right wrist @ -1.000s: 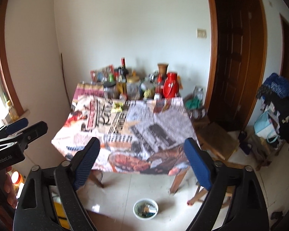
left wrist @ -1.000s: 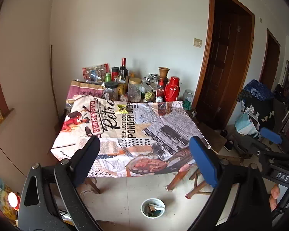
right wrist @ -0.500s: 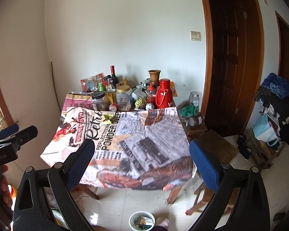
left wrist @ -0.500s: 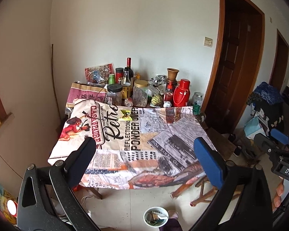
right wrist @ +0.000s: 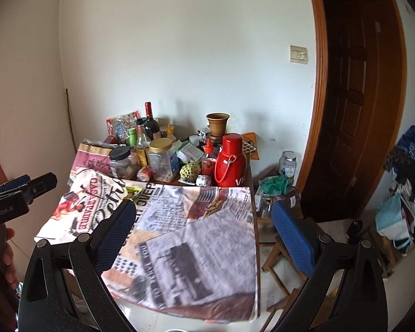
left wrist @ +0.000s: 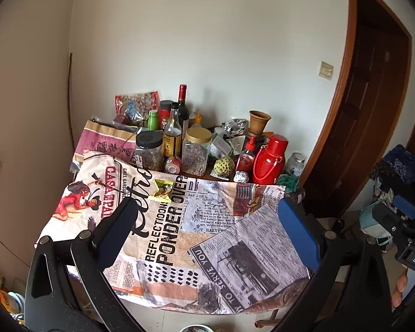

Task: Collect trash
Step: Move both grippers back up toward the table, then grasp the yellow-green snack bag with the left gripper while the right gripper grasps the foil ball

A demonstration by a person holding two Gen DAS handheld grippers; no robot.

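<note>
Both grippers hang in the air short of the table [left wrist: 179, 301], which is draped in a cloth printed with old newspaper and poster designs. The left gripper [left wrist: 207, 229] has its jaws spread wide and holds nothing; its blue pads frame the near half of the cloth. The right gripper [right wrist: 203, 232] is likewise released and empty, its jaws wide apart over the near right part of the table.

The trash in sight is a crumpled yellow-green wrapper [left wrist: 161, 191] lying on the cloth toward the far left, just in front of the row of jars and well beyond the reach of either gripper's jaws. In the right wrist view only a corner of it shows (the left pad of that gripper hides most of it).

Along the back of the table, against the wall, stand a black-lidded jar [left wrist: 149, 150], a gold-lidded jar [left wrist: 196, 150], a dark wine bottle [left wrist: 182, 108], a red thermos [left wrist: 271, 160], a clay pot [left wrist: 258, 120] and a small foil ball [left wrist: 240, 177] beside the thermos. A dark wooden door [right wrist: 357, 96] stands to the right. At the bottom edge of the left wrist view, the rim of a white bowl [left wrist: 195, 327] shows on the floor below the table.
</note>
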